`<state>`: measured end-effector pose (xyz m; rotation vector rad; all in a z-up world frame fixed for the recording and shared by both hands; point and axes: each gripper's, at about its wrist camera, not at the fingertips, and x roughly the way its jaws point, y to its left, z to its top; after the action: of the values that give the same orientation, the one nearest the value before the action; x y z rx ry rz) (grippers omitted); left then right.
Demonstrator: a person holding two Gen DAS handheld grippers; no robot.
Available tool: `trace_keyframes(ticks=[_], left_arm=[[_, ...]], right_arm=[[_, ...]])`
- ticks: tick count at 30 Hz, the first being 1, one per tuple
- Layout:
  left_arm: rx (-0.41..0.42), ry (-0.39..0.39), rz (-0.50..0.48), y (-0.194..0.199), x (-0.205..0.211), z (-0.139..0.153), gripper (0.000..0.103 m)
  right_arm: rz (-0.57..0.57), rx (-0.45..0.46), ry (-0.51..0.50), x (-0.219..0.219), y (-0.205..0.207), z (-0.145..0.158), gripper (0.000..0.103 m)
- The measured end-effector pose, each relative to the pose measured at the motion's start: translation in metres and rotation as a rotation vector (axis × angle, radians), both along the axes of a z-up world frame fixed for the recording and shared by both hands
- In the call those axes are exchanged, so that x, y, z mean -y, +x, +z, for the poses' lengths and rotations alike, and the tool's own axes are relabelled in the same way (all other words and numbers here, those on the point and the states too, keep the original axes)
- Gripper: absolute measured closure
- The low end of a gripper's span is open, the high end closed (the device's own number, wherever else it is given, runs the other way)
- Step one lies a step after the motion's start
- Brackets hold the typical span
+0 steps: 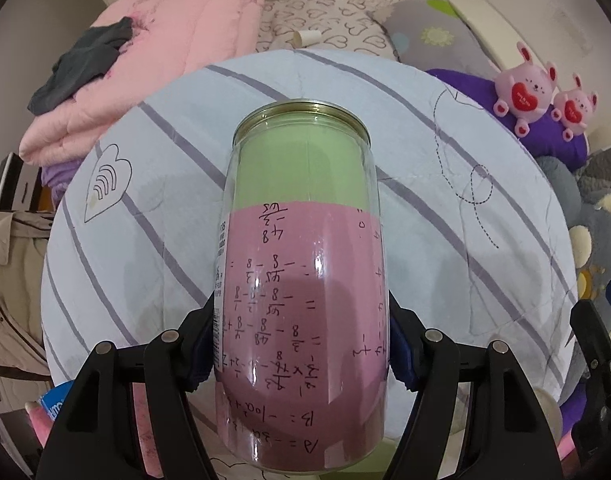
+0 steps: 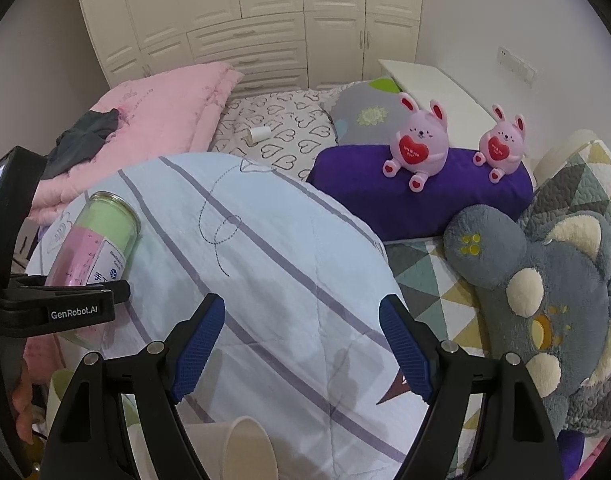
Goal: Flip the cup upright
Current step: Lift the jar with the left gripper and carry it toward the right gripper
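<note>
A clear can-shaped cup (image 1: 301, 280) with a metal rim, lined with green and pink paper bearing handwritten maths, fills the middle of the left wrist view. My left gripper (image 1: 301, 344) is shut on its pink lower part and holds it tilted, rim pointing away over the blue striped quilt (image 1: 145, 240). The writing reads upside down. The cup also shows at the left of the right wrist view (image 2: 93, 248), held in the left gripper (image 2: 81, 300). My right gripper (image 2: 301, 344) is open and empty above the quilt (image 2: 265, 280).
A white paper cup (image 2: 241, 452) lies below the right gripper. A folded pink blanket (image 1: 177, 52), a purple cushion (image 2: 417, 200) with two pink bunny toys (image 2: 419, 144), a grey plush (image 2: 545, 288) and a small white roll (image 2: 259, 135) lie on the bed. Cream wardrobes (image 2: 245, 20) stand behind.
</note>
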<state>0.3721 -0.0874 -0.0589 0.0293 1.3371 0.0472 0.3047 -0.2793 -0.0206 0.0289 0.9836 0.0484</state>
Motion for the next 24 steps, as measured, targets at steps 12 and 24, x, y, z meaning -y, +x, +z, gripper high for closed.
trace_keyframes(ticks=[12,24], left_arm=[[0.093,-0.016,0.008,-0.005,-0.004,0.024,0.033],[0.166,-0.027,-0.012,-0.033,-0.009,0.065,0.033]], right_arm=[[0.002,0.003,0.0,0.002,-0.008,0.003,0.022],[-0.013,0.021,-0.005,0.0,-0.03,0.026,0.022]])
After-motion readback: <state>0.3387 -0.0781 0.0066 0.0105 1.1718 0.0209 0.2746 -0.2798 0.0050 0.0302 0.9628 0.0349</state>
